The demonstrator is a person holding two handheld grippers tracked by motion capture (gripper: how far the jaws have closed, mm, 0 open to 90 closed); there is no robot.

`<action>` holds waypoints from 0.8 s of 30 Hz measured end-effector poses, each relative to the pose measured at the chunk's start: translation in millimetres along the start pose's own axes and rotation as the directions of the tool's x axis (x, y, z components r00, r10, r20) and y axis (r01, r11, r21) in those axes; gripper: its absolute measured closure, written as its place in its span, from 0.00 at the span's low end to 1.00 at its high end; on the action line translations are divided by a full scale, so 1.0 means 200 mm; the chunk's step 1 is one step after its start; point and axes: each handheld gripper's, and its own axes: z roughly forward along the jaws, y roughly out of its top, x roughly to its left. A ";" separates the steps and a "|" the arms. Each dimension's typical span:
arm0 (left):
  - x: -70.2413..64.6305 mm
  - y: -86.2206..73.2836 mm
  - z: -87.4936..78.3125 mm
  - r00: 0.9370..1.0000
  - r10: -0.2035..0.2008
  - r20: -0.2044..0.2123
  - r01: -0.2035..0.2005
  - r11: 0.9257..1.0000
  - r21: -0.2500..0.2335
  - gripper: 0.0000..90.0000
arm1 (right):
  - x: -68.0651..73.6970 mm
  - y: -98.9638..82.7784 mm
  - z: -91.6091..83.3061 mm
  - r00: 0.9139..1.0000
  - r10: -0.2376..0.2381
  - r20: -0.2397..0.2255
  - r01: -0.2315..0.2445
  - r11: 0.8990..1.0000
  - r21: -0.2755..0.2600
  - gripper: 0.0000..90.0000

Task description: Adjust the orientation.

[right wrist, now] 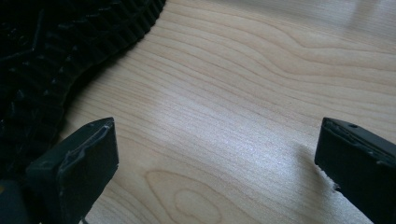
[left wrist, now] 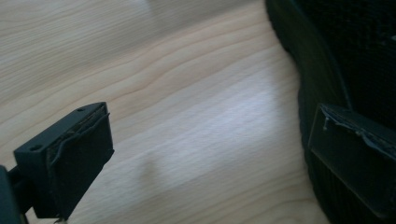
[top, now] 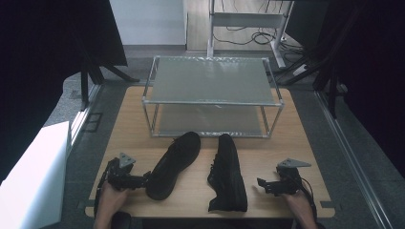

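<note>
left gripper [top: 143, 180] at the lower left of the high view, jaws spread, empty, tips just beside the left black shoe [top: 174, 163]. right gripper [top: 262, 183] at lower right, jaws spread, empty, near the right black shoe [top: 228, 173], which lies on its side. both shoes sit on the wooden table [top: 279, 143], lower centre of frame. metal two-tier rack [top: 212, 98] stands above them, at centre.

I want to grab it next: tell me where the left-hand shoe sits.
In the high view, the left black shoe lies angled on the wooden table, in front of the metal rack, just right of the left tongs and left of the other shoe.
</note>
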 end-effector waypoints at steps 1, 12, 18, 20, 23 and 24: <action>-0.01 0.00 0.00 1.000 0.007 0.000 -0.007 1.000 0.002 0.00 | 0.00 0.00 0.00 1.000 0.002 0.000 -0.002 1.000 0.001 0.00; -0.15 0.04 0.02 0.994 0.086 0.070 -0.087 0.996 0.009 0.00 | 0.00 0.00 0.00 1.000 0.006 -0.002 -0.006 1.000 -0.002 0.00; -0.20 0.06 0.03 0.989 0.103 0.102 -0.104 0.995 0.006 0.00 | 0.00 0.00 0.00 1.000 0.004 -0.003 -0.004 1.000 -0.002 0.00; -0.21 0.06 0.04 0.988 0.109 0.114 -0.110 0.994 0.003 0.00 | 0.00 0.00 0.00 1.000 0.005 -0.004 -0.005 1.000 -0.001 0.00; -0.24 0.07 0.05 0.985 0.112 0.129 -0.113 0.994 -0.002 0.00 | 0.00 0.00 0.00 1.000 0.005 -0.007 -0.005 1.000 0.000 0.00; -0.25 0.08 0.05 0.984 0.117 0.134 -0.118 0.993 -0.004 0.00 | 0.00 0.00 0.00 1.000 0.005 -0.007 -0.005 1.000 0.000 0.00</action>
